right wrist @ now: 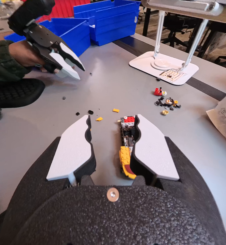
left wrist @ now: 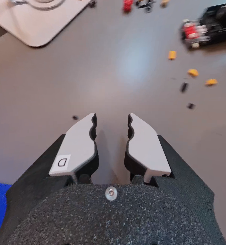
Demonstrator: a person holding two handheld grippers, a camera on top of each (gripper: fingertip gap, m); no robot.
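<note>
Grey tabletop (right wrist: 109, 86) all round, and the half-built toy-brick car in black, red and yellow (right wrist: 127, 143) lies between the right gripper's (right wrist: 112, 119) parted fingers, against the right pad, left pad clear. Yellow brick bits (right wrist: 115, 110) lie just beyond. Far left, left gripper (left wrist: 111, 116) hovers part-open, gripping nothing, blue plastic bins (right wrist: 109, 23) behind.

A grey table (right wrist: 109, 82) carries everything. Toward its far edge stand blue plastic bins (right wrist: 109, 25), and at the far right edge a white lamp base (right wrist: 162, 66). A sheet of printed paper (right wrist: 223, 119) lies at the right edge. Near the middle sits a partly built brick car (right wrist: 127, 143) in black, red and yellow. Loose yellow pieces (right wrist: 115, 110) and small black pieces (right wrist: 90, 112) lie scattered to its left, and a small heap of mixed pieces (right wrist: 166, 103) toward the lamp base.
</note>
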